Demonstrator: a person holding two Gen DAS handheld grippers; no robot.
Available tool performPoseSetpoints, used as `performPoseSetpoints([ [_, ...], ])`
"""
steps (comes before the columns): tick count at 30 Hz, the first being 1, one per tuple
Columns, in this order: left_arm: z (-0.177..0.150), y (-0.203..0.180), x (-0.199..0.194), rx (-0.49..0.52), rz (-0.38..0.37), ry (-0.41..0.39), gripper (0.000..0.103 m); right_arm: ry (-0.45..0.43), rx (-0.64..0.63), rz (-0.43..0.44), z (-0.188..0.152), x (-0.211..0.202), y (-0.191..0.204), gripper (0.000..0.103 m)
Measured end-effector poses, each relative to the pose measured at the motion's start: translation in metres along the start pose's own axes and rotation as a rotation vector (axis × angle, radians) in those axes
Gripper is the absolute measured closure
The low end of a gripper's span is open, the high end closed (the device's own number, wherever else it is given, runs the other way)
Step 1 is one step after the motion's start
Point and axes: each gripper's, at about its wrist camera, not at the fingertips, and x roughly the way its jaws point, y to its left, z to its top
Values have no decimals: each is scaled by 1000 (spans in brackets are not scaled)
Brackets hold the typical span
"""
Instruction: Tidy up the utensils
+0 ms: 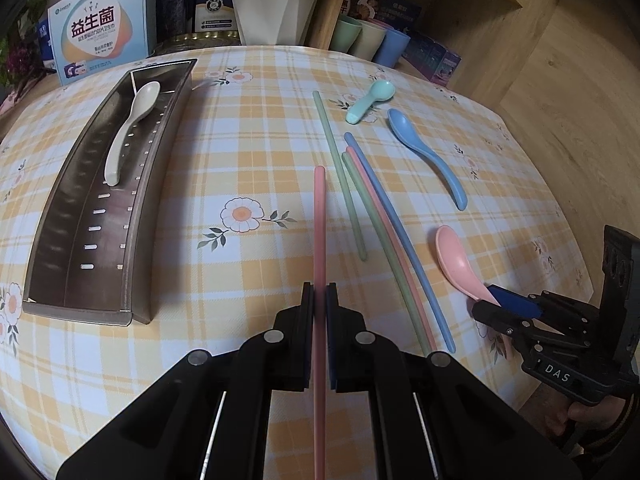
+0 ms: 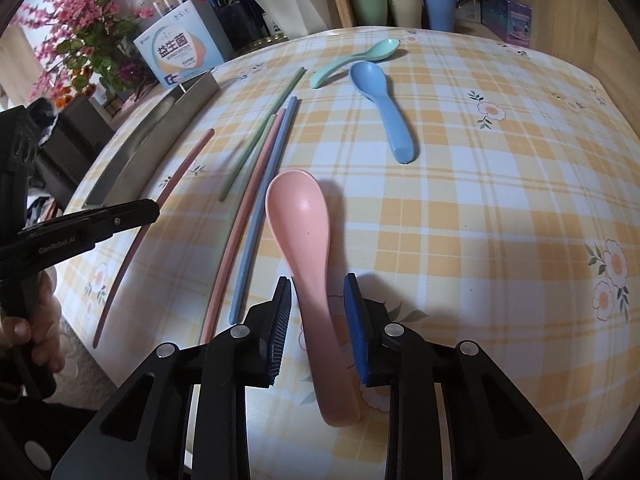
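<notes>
My left gripper (image 1: 320,292) is shut on a pink chopstick (image 1: 319,220), which points forward above the checked tablecloth. To its left lies a long metal tray (image 1: 52,240) with a cream spoon (image 1: 132,128) in it. My right gripper (image 2: 318,280) straddles the handle of a pink spoon (image 2: 298,216) that lies on the cloth. A gap shows between the handle and the pads, so it is open. Green, pink and blue chopsticks (image 1: 384,216) lie loose between the two grippers. A blue spoon (image 1: 424,152) and a teal spoon (image 1: 370,100) lie farther back.
Three cups (image 1: 370,40), a white plant pot (image 1: 272,4) and a printed box (image 1: 100,36) stand along the far edge of the table. A wooden shelf (image 1: 500,20) rises at the back right. The table's right edge (image 1: 580,264) runs close to the right gripper.
</notes>
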Motion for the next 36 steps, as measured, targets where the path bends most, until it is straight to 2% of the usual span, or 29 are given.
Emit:
performPoseSetpoints([
  [6,0,-1,0,2,0,-1,97,10,-18,-8,0,0,3,77],
  [13,0,-1,0,2,-1,-2,97,11,-31,-20,-2,0,3,88],
  [30,0,-2,-4,10,-8,-15,97,-33,68,17,11,-9,-12,88],
  [36,8,4,-19,1,-26,-60,97,-48,103,26,24,-13,-15,88],
])
